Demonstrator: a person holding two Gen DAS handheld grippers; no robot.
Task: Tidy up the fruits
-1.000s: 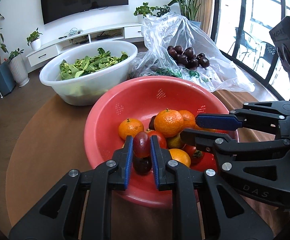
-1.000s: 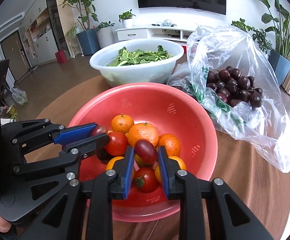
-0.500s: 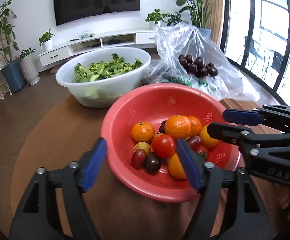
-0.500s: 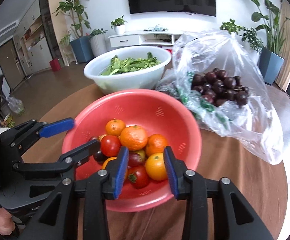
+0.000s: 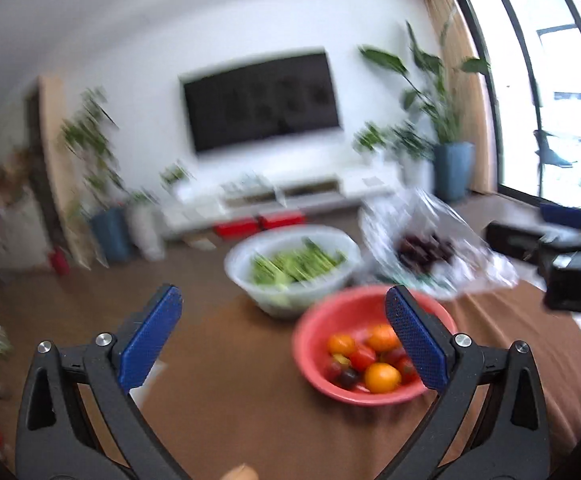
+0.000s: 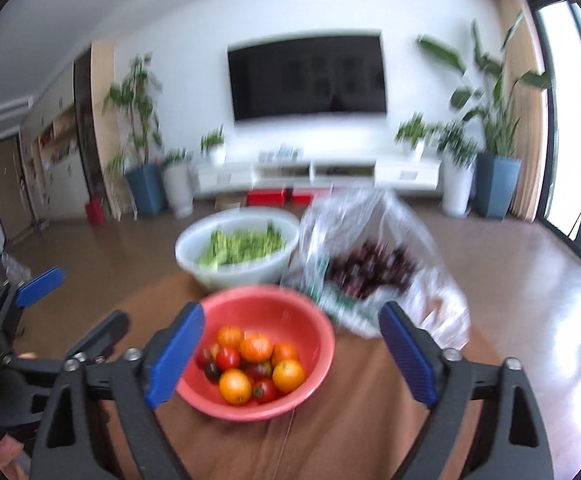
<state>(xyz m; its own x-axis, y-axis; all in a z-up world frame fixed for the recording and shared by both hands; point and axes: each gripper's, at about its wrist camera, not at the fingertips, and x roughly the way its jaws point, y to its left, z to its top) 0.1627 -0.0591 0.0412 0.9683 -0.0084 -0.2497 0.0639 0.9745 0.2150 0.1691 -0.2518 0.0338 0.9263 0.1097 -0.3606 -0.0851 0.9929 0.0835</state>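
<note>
Hovering well back from the table, both grippers are spread wide and carry nothing: left gripper (image 5: 282, 336) has its blue pads apart with bare table between them, right gripper (image 6: 292, 354) likewise, framing the red bowl (image 6: 310, 320). Fruit sits piled in that bowl (image 5: 310, 344): oranges (image 6: 255, 350), tomatoes (image 6: 228, 358) and a couple of dark small ones, all touching. A bag (image 6: 430, 304) of dark fruit (image 6: 370, 272) lies just behind and to the right of the bowl, touching or nearly touching its rim; a white basin (image 6: 246, 272) of greens is behind the bowl. Both views are motion-blurred, so fine detail is unreliable. Judgement: the step looks like either a pause between picks or the end of the run; I cannot tell which. If another pick follows, go for a dark fruit in the bag where it lies exposed, not through the plastic. Come down from above with fingers straddling one piece only, close gently since these are soft and round and will roll or bruise. Keep the two grippers apart so they don't clash over the bowl. Lower into the bowl before letting go; a drop could knock the pile loose. Watch that the bag doesn't snag on a finger and drag.
</note>
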